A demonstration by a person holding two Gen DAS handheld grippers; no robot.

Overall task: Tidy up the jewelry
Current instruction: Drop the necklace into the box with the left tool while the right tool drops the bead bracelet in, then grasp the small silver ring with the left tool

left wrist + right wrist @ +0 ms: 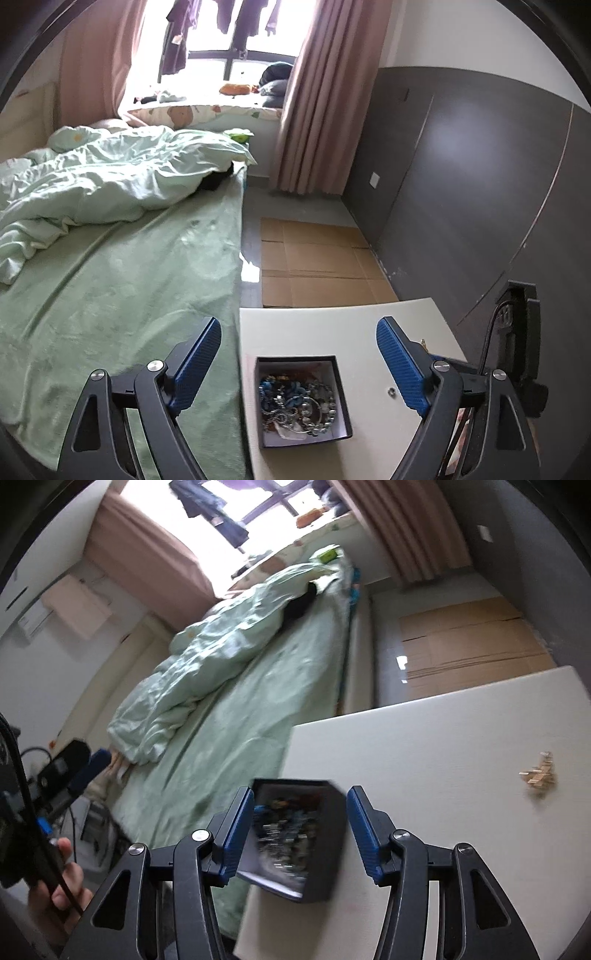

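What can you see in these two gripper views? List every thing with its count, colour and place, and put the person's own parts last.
jewelry box: one, black outside, white inside, near the table's bed-side edge
jewelry: tangled heap, blue and silver, inside the box
gold piece: one small cluster, loose on the table, apart from the box
silver ring: one, on the table right of the box
table: one, white, beside the bed
bed: one, green sheet, pale rumpled duvet
cardboard: flattened, brown, on the floor
curtains: pink, at the window
left gripper: black, blue pads, open
right gripper: open, either side of the box
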